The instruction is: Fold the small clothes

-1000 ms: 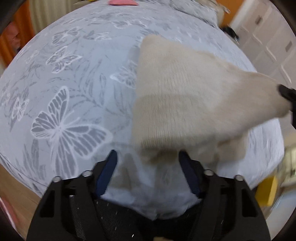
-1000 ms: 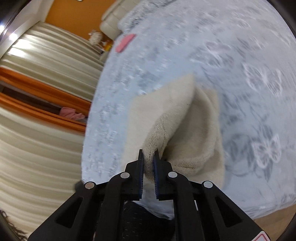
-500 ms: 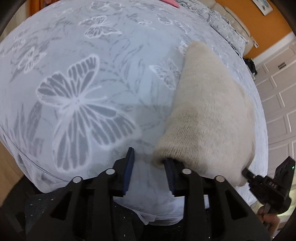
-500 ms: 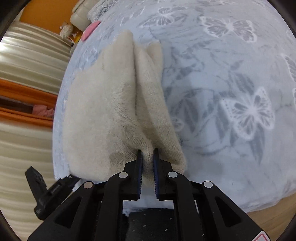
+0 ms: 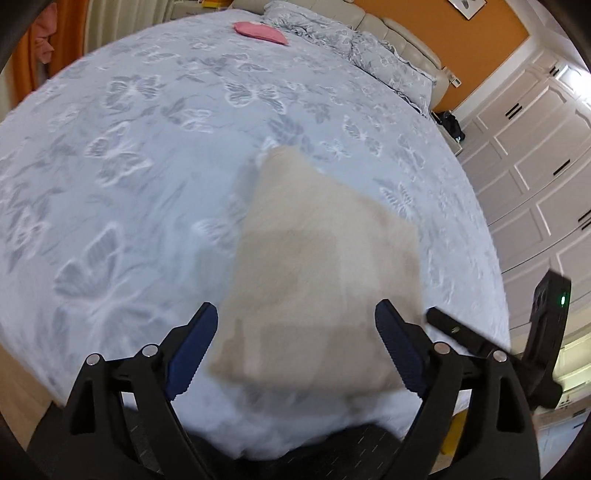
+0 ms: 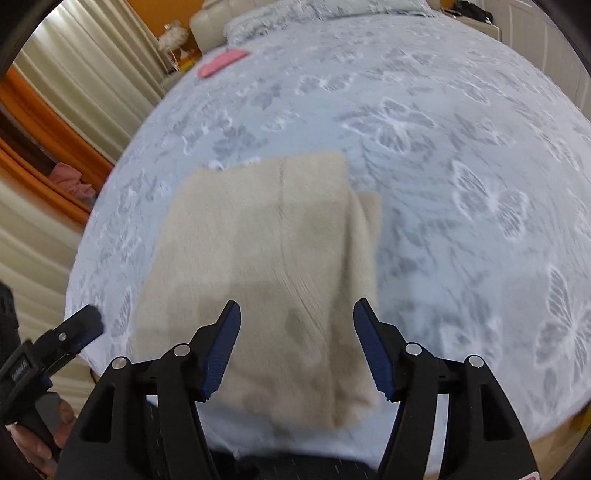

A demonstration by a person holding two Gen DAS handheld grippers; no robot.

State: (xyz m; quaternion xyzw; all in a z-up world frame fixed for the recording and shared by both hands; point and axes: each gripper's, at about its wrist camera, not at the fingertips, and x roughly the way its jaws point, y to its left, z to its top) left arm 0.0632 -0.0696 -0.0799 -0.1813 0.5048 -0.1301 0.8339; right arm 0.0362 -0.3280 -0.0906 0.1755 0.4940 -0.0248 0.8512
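A cream knitted garment (image 5: 317,266) lies folded flat on the butterfly-print bedspread (image 5: 147,147) near the bed's front edge. It also shows in the right wrist view (image 6: 258,251), with a second layer sticking out along its right side. My left gripper (image 5: 295,343) is open and empty, held just above the garment's near edge. My right gripper (image 6: 295,343) is open and empty above the same edge. The right gripper appears at the right in the left wrist view (image 5: 480,339), and the left gripper appears at the left in the right wrist view (image 6: 55,339).
A pink item (image 5: 260,31) lies at the far side of the bed, near grey pillows (image 5: 354,44). Curtains (image 6: 55,129) hang to the left, white wardrobe doors (image 5: 535,166) stand to the right. The wooden floor (image 5: 14,391) lies below the bed's edge.
Both grippers have opened and let go of the garment, which now lies flat and folded on the bed. Both have pulled back and risen above its near edge.
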